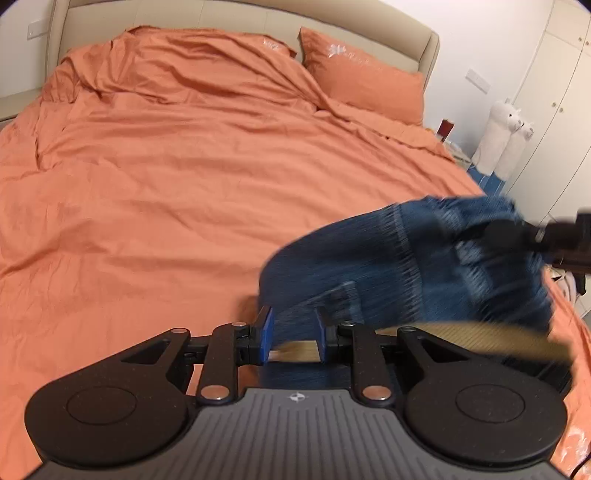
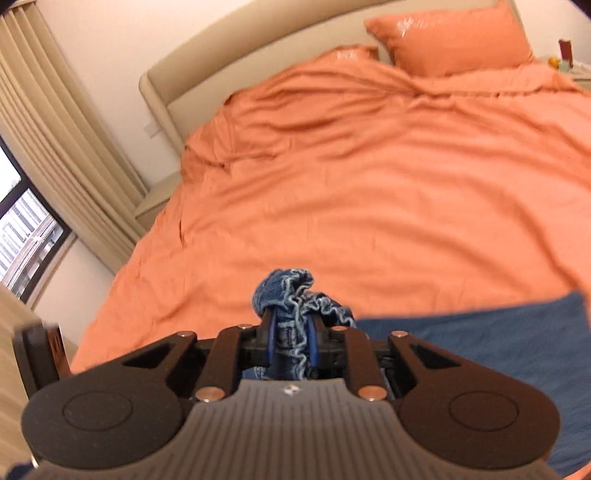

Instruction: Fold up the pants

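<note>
Blue denim pants [image 1: 406, 266] hang blurred above the near right part of the orange bed [image 1: 184, 177]. A tan band of the pants [image 1: 480, 332] runs along their near edge. My left gripper [image 1: 293, 325] has its blue pads a short way apart with that tan band and denim between them. My right gripper [image 2: 290, 332] is shut on a bunched denim edge [image 2: 288, 291] with frayed pale stitching. More denim [image 2: 498, 350] spreads to its right. The right gripper also shows in the left wrist view [image 1: 517, 232], dark and blurred, at the pants' far right.
Two orange pillows [image 1: 364, 74] lie at the beige headboard [image 1: 240, 14]. White plush alpacas [image 1: 502, 136] stand by the wardrobe on the right. Beige curtains [image 2: 55, 129] and a window [image 2: 26, 229] are to the left of the bed.
</note>
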A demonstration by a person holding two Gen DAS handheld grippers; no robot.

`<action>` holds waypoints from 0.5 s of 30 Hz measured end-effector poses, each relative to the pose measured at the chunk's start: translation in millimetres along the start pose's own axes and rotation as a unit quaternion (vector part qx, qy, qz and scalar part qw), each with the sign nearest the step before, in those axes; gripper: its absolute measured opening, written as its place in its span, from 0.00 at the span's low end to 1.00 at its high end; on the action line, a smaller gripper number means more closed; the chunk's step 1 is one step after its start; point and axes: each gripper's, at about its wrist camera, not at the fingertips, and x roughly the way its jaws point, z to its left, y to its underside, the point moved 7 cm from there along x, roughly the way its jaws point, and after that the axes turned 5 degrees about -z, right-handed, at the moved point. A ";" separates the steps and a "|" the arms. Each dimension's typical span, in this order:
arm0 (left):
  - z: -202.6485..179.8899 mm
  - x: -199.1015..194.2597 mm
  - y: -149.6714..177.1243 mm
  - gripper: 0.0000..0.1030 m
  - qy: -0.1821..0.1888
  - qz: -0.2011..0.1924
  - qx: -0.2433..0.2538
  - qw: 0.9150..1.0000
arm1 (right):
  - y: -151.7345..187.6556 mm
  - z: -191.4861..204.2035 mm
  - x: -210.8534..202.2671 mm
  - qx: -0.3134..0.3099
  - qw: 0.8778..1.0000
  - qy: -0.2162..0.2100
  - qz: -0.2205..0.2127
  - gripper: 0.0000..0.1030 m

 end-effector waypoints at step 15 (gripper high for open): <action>-74.2 73.7 21.1 0.25 0.021 0.042 0.077 0.996 | 8.5 -224.9 -49.8 0.069 0.985 0.154 0.040 0.11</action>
